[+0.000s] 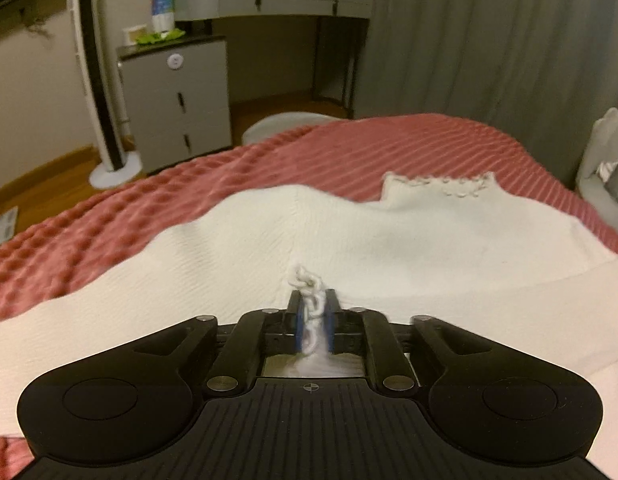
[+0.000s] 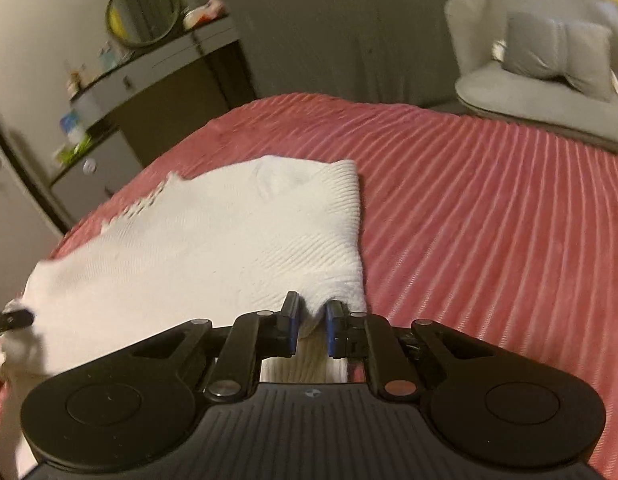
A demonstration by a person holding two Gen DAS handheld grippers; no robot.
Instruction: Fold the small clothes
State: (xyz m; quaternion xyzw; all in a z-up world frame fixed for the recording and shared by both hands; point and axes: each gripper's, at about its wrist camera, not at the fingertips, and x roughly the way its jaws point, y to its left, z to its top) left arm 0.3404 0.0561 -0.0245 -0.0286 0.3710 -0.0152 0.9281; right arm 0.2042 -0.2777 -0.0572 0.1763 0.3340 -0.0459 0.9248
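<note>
A small cream knit garment [image 1: 349,232] with a lace-trimmed neck lies on a pink ribbed bedspread [image 1: 109,220]. My left gripper [image 1: 313,308] is shut on a bunched, lacy edge of the garment. In the right wrist view the same garment [image 2: 213,240] spreads to the left, and my right gripper [image 2: 312,312] is shut on its near right corner. The tip of the left gripper [image 2: 13,318] shows at the far left edge of that view, holding the other end of the cloth.
The bedspread [image 2: 489,220] stretches out to the right. Beyond the bed stand a grey drawer cabinet [image 1: 177,100], a vanity desk [image 1: 277,0] with a round mirror [image 2: 143,12], a tower fan [image 1: 93,60], grey curtains and a grey armchair [image 2: 541,68].
</note>
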